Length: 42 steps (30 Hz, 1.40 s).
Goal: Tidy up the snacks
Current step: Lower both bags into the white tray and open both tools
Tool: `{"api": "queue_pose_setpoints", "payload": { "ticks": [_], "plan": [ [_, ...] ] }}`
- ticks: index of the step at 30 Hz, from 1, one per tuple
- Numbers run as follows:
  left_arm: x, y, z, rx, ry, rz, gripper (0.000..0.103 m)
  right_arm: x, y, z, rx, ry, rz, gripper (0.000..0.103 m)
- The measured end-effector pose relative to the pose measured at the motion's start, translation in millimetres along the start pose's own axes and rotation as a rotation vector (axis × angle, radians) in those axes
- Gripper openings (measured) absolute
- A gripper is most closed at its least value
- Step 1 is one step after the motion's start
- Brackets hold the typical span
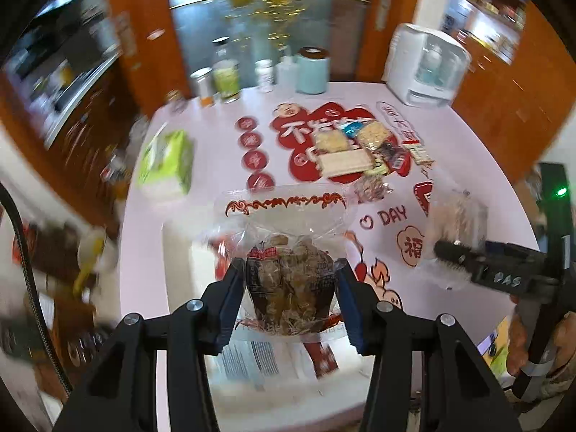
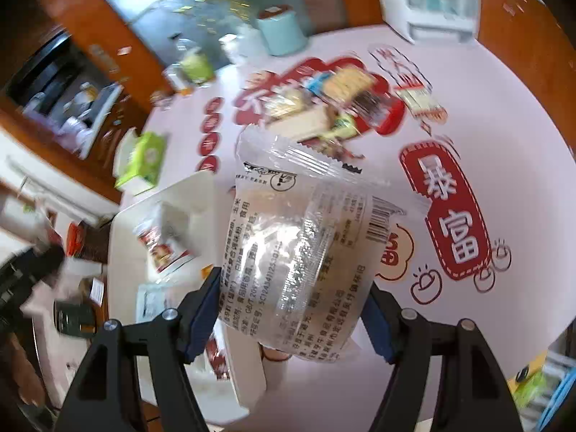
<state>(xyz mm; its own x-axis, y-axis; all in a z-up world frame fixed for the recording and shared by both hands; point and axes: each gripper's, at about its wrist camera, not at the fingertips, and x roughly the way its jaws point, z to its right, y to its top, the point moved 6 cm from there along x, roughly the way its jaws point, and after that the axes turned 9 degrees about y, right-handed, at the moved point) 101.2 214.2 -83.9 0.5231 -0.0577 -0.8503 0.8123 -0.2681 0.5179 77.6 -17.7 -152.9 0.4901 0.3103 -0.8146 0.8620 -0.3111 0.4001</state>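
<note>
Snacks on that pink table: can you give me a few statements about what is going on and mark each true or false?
1. The left gripper holds a clear packet of brown snack. True.
2. The right gripper holds nothing. False: it holds a clear packet with printed text.
3. A pile of snacks lies on the table. True.
4. The green tissue pack sits on that pile. False: it lies apart, near the table's edge.
</note>
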Motion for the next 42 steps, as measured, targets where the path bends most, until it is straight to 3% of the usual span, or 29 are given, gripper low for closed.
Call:
{"api": "queue_pose_setpoints", "payload": {
  "ticks": [5,12,30,32,34,36,42],
  "plan": [
    [-12,-46,-11,-0.135,0.058,-0.023,0.049,-17,-9,-24,-0.099,0.072,0.000,0.071],
    [-15,-81,-11,-0.163,0.134,-0.041,0.049,-22,-23,-70,-0.245,0.157,-0.026,0.071],
    [-1,-77,-35,-0.232,0.103,-0.038,0.053,12,-11,-154,-0.414,0.192,-0.066,0.074],
    [1,-73,-39,-0.231,0.102,-0.029,0.059,18,-9,-159,-0.418,0.189,-0.074,0.075],
    [1,-70,-41,-0.228,0.099,-0.015,0.082,26,-7,-162,-0.412,0.179,-0.101,0.080],
    [-1,-67,-43,-0.221,0.091,0.013,0.089,33,-6,-162,-0.389,0.183,-0.114,0.083],
    [6,-56,-41,-0.169,0.038,0.028,0.091,44,0,-165,-0.345,0.189,-0.092,0.084]
  ]
}}
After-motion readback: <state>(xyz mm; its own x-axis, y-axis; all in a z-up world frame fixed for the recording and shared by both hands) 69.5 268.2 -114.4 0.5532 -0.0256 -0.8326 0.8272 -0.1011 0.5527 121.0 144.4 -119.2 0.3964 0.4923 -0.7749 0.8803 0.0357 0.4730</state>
